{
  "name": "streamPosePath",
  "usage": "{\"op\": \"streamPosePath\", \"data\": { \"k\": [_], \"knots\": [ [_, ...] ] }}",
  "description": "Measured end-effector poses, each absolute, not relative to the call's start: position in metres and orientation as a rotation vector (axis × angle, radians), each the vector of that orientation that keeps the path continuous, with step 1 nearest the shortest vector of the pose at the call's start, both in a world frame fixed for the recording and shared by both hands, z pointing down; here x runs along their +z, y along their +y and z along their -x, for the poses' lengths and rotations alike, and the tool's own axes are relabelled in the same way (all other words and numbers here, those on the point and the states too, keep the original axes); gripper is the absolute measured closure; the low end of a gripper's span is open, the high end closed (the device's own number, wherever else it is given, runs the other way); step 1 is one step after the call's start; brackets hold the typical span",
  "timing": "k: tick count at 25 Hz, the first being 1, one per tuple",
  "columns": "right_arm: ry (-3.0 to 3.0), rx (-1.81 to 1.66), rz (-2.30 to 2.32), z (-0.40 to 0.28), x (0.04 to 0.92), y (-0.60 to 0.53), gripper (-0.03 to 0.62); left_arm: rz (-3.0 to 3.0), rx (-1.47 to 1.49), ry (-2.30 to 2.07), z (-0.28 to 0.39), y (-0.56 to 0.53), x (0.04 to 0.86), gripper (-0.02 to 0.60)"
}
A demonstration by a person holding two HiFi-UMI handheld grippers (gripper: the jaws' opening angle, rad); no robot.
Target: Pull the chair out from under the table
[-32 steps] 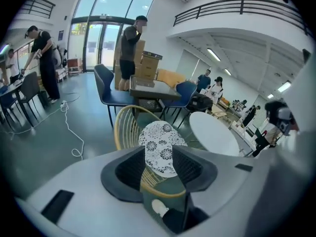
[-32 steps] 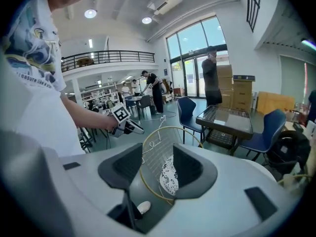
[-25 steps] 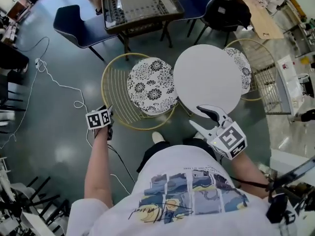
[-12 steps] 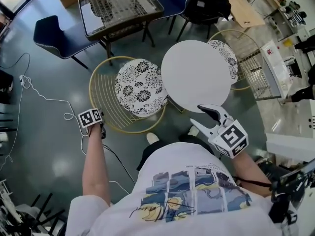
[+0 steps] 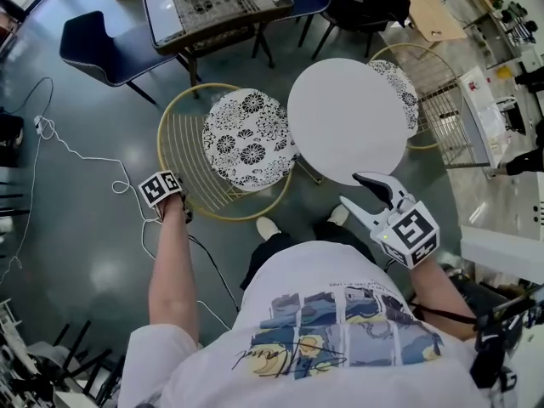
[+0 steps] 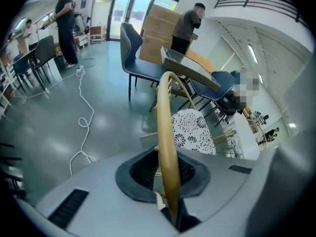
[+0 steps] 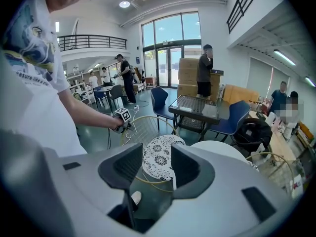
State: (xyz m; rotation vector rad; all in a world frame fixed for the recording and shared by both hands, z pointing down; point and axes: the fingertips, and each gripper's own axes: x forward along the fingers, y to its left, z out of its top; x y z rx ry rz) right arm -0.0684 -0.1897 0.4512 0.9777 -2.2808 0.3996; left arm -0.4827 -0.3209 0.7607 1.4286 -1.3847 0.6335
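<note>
Left hand-held gripper [image 6: 169,174], wide a moment ago, is closing onto the rim [image 6: 165,112] of the gold wire floral-seated chair [image 5: 246,138]. The right hand-held gripper [image 5: 365,195] gapes empty. Pulling can likely begin.

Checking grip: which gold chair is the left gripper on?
The chair left of the table: the left gripper's jaws are closing on its rim; the other is untouched.

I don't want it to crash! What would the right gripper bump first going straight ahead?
Probably the chair's flowery seat cushion, which shows between the right gripper's open jaws, though depth is hard to judge.
</note>
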Motion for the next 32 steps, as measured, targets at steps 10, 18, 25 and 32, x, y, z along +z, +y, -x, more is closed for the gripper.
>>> {"op": "streamPosePath", "data": {
  "k": [10, 18, 25, 32],
  "knots": [
    [-2.288, 0.406, -0.919, 0.092, 0.456, -0.186, 0.418, -1.265, 0.487, -1.501, 0.583, -0.279, 0.756, 0.560],
    [-2.300, 0.418, -0.849, 0.066, 0.468, -0.213, 0.418, -1.211, 0.534, -1.550, 0.627, -0.260, 0.758, 0.558],
    [-2.316, 0.431, -0.762, 0.051, 0.466, -0.236, 0.416, -1.169, 0.599, -1.587, 0.630, -0.256, 0.743, 0.549],
    [-2.348, 0.384, -0.694, 0.072, 0.485, -0.218, 0.416, -1.243, 0.859, -1.741, 0.646, -0.254, 0.727, 0.466]
  ]
}}
